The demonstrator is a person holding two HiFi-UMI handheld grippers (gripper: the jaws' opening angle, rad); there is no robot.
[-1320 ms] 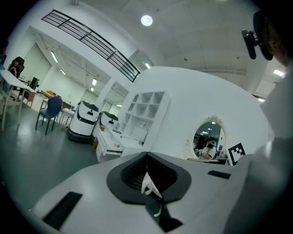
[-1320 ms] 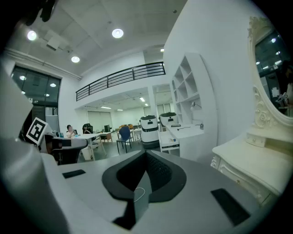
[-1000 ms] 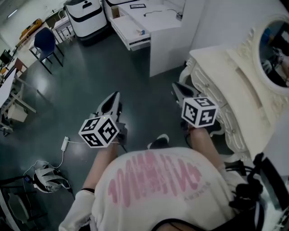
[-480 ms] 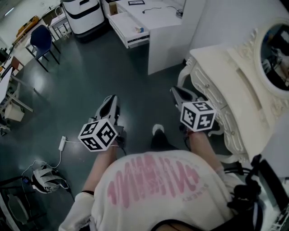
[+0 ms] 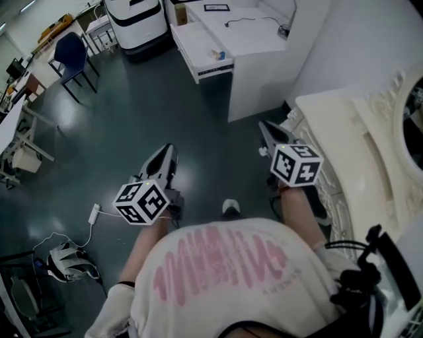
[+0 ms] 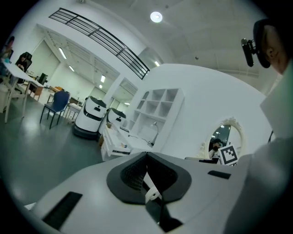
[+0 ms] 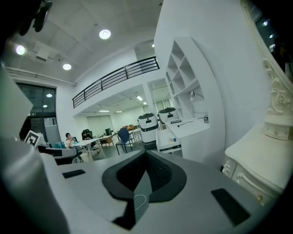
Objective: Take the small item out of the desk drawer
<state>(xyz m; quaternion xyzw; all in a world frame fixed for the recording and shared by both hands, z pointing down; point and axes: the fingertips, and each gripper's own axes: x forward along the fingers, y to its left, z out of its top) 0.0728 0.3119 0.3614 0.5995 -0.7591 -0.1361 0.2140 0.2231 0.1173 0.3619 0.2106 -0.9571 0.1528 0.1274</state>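
Observation:
A white desk (image 5: 254, 39) stands far ahead, its drawer (image 5: 201, 46) pulled open. A small blue-and-orange item (image 5: 216, 53) lies in the drawer. The drawer (image 7: 170, 145) and the item (image 7: 173, 139) also show in the right gripper view, and the drawer (image 6: 113, 147) shows in the left gripper view. My left gripper (image 5: 166, 150) hangs over the dark floor, shut and empty, well short of the desk. My right gripper (image 5: 266, 127) is shut and empty too, beside the ornate dresser. In both gripper views the jaws meet with nothing between them.
A cream ornate dresser (image 5: 347, 138) with a mirror is close on the right. Two white-and-black robot bases (image 5: 135, 20) stand left of the desk. A blue chair (image 5: 71, 56), tables, a power strip (image 5: 94, 212) and a cabled headset (image 5: 66, 261) are at the left.
The desk and drawer have shifted right and a little nearer in view; the dresser has slid toward the right edge. A foot has stepped forward. Both grippers stay shut.

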